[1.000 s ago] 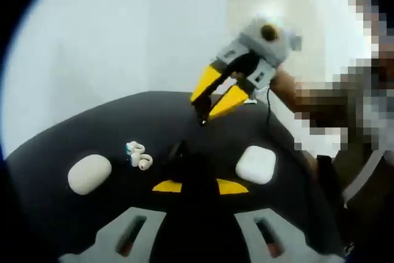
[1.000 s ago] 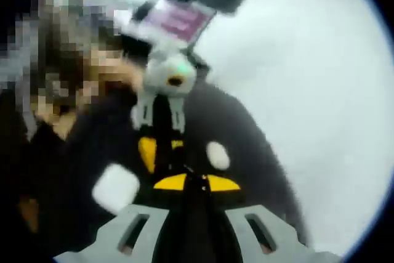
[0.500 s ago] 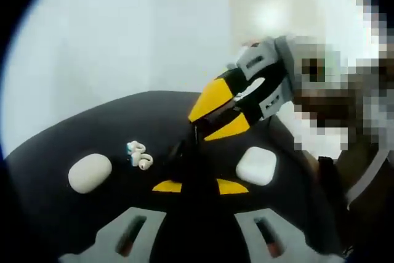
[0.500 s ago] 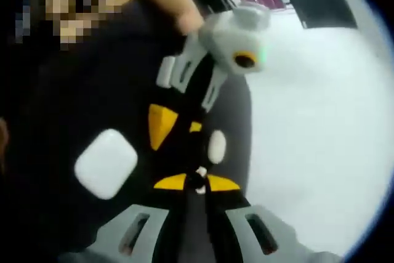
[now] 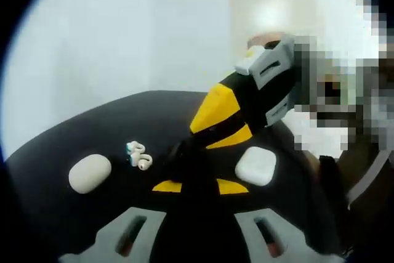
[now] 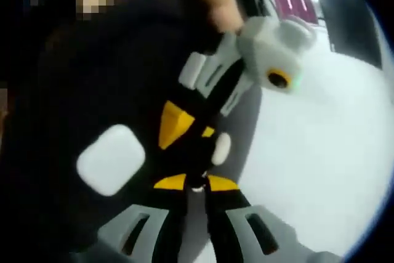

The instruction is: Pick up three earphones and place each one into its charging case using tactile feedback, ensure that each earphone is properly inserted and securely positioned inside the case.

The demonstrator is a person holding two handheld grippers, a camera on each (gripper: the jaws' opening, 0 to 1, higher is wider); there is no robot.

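Two hand-held grippers meet over black desk (image 5: 74, 137). Right hand-held gripper (image 6: 196, 186) pinches white earphone (image 6: 197, 188), now lowered beside left hand-held gripper (image 5: 196, 184), whose jaws look closed, contents unclear. Loose earphones (image 5: 138, 155) lie between oval case (image 5: 90, 172) and square case (image 5: 255, 165). Likely insertion imminent.

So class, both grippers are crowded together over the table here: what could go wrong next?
The right gripper reaches right in front of the left gripper, so their tips could knock. The small white earbud that seems pinched at the right gripper's tips may slip out. The loose earbuds lie nearby and could get swept aside.
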